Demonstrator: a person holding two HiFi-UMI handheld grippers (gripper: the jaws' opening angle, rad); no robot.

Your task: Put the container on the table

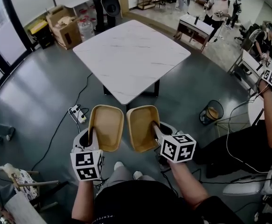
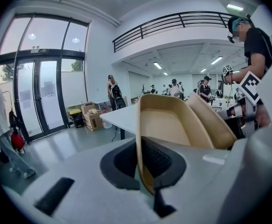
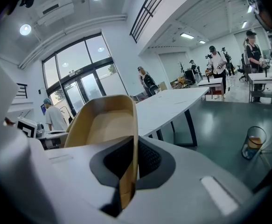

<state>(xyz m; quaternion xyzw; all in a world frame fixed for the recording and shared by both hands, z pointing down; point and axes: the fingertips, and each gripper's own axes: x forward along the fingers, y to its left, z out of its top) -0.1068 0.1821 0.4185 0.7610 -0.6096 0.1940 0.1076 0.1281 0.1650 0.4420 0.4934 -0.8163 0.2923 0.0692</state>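
I hold two tan tray-like containers side by side in the air, short of the white marble table point(image 1: 131, 55). My left gripper point(image 1: 90, 136) is shut on the near rim of the left container point(image 1: 107, 127). My right gripper point(image 1: 155, 129) is shut on the near rim of the right container point(image 1: 142, 127). In the left gripper view the left gripper point(image 2: 142, 167) pinches its container point(image 2: 173, 125) by the wall, with the other container point(image 2: 215, 122) beside it. In the right gripper view the right gripper point(image 3: 129, 171) clamps its container point(image 3: 105, 120), and the table point(image 3: 173, 106) lies ahead.
A power strip with cables point(image 1: 77, 114) lies on the grey floor left of the table. A wire bin point(image 1: 211, 113) stands at the right, cardboard boxes point(image 1: 65, 27) at the far left. A seated person point(image 1: 271, 125) is at the right; several people work at the far desks.
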